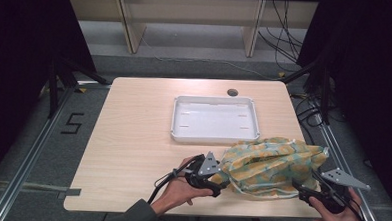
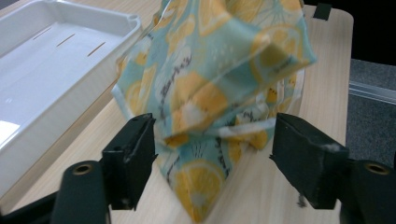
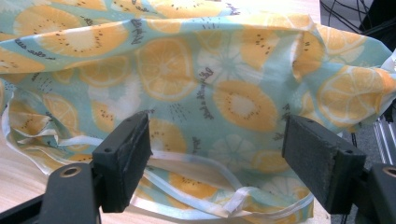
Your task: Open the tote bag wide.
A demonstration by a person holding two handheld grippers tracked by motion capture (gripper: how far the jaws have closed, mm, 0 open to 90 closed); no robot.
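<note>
on the table [image 1: 132, 138], both tongs apart around lemon-print cloth [image 1: 269, 164], white tray [image 1: 214, 120] just behind

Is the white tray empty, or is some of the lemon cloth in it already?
Empty. The white tray shows a bare floor; the lemon cloth lies bunched on the table beside it.

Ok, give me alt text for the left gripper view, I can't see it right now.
The left gripper has its two black jaws open around a corner of a teal cloth with an orange-slice print, which lies crumpled on the wooden table. A white plastic tray sits empty to the left.
</note>
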